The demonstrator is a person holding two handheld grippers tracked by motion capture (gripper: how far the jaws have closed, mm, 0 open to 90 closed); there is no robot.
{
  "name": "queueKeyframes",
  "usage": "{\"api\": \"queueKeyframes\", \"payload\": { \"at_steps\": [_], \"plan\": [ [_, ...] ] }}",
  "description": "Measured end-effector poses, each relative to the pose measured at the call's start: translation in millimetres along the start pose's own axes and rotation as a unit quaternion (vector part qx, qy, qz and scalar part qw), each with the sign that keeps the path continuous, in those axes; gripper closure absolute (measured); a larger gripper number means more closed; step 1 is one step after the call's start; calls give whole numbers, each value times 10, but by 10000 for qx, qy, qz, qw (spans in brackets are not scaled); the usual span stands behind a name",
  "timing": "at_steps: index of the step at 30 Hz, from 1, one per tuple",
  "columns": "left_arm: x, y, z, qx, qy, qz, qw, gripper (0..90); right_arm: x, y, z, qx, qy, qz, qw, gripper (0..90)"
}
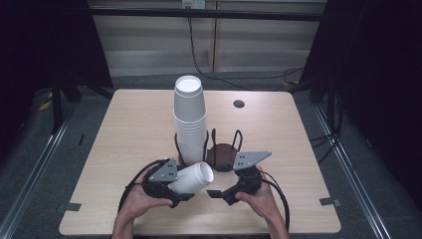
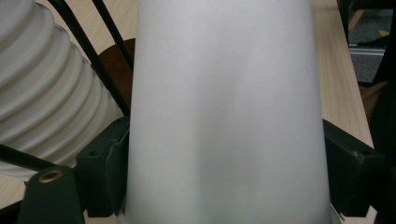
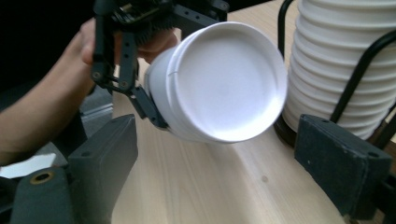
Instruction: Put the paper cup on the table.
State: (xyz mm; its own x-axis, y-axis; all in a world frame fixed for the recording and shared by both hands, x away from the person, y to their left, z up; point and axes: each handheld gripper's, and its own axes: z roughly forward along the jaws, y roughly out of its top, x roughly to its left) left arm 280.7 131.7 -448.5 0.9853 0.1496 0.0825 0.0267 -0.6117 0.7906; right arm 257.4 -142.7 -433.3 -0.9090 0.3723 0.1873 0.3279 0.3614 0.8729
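Observation:
My left gripper (image 1: 181, 186) is shut on a white foam cup (image 1: 194, 178), which lies sideways just above the table with its closed base pointing right. In the left gripper view the cup's wall (image 2: 224, 116) sits between both jaws. My right gripper (image 1: 223, 186) stands open a little to the cup's right, nothing between its jaws. Its own view shows the cup's base (image 3: 229, 84) facing it, held by the left gripper (image 3: 173, 60). A tall stack of upturned white cups (image 1: 189, 119) fills the left slot of a black wire holder (image 1: 221, 152), just behind both grippers.
The holder's right slot shows its bare brown base (image 1: 222, 155). A round dark hole (image 1: 239, 103) lies in the wooden table (image 1: 134, 124) at the back right. Cables (image 1: 249, 79) run on the floor beyond the far edge.

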Motion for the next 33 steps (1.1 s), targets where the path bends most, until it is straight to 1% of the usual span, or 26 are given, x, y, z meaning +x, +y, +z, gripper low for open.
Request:
{"api": "queueKeyframes", "payload": {
  "at_steps": [2, 4, 5, 7, 11, 12, 14, 15, 17, 18, 20, 21, 24, 26, 28, 29, 30, 31, 33],
  "plan": [
    [-1, 9, -1, 124, 22, 16, 9999, 168, 9, 10, 4, 118, -33, -28, 9999, 130],
    [2, 17, -10, 148, 8, 15, 9999, 168, 15, 22, 19, 218, -56, -65, 9997, 130],
    [4, 23, -19, 167, -17, 56, 9998, 168, 18, 27, 23, 285, -56, -77, 9995, 131],
    [-5, 32, -34, 189, 15, 76, 9998, 168, 15, 36, 39, 385, -111, -80, 9992, 160],
    [-3, 22, -33, 246, -30, 112, 9996, 168, -4, 42, 65, 605, -25, -111, 9981, 158],
    [-4, 20, -28, 296, -25, 132, 9995, 168, -3, 44, 71, 647, -29, -117, 9978, 157],
    [-6, 21, -17, 335, -93, 156, 9993, 168, -3, 48, 85, 771, 7, -142, 9969, 154],
    [-14, 23, -13, 363, -113, 142, 9992, 168, -4, 54, 98, 850, 16, -150, 9963, 154],
    [-22, 35, -1, 471, -154, 211, 9985, 168, -7, 65, 116, 1019, 6, -167, 9947, 167],
    [-23, 47, 5, 540, -143, 265, 9981, 168, -8, 70, 125, 1100, 34, -165, 9938, 177],
    [-25, 60, 9, 610, -129, 275, 9977, 168, -11, 78, 143, 1260, 14, -201, 9918, 170],
    [-19, 68, 10, 625, -152, 319, 9974, 168, -17, 81, 145, 1309, 20, -201, 9912, 170],
    [-13, 78, 11, 683, -186, 331, 9969, 168, -27, 93, 151, 1422, 6, -232, 9896, 170],
    [-15, 83, 13, 738, -216, 377, 9963, 168, -31, 106, 165, 1552, 21, -285, 9875, 170],
    [-25, 94, 22, 760, -230, 369, 9962, 168, -31, 110, 182, 1640, 31, -307, 9860, 170],
    [-24, 100, 21, 788, -226, 403, 9958, 168, -31, 115, 197, 1720, 37, -313, 9846, 170],
    [-27, 105, 25, 795, -237, 380, 9958, 168, -29, 120, 203, 1764, 20, -317, 9838, 170],
    [-27, 111, 23, 831, -237, 408, 9954, 168, -27, 128, 211, 1813, 1, -328, 9829, 169],
    [-32, 122, 25, 863, -259, 450, 9949, 168, -23, 147, 222, 1847, 41, -323, 9823, 169]
  ]
}}
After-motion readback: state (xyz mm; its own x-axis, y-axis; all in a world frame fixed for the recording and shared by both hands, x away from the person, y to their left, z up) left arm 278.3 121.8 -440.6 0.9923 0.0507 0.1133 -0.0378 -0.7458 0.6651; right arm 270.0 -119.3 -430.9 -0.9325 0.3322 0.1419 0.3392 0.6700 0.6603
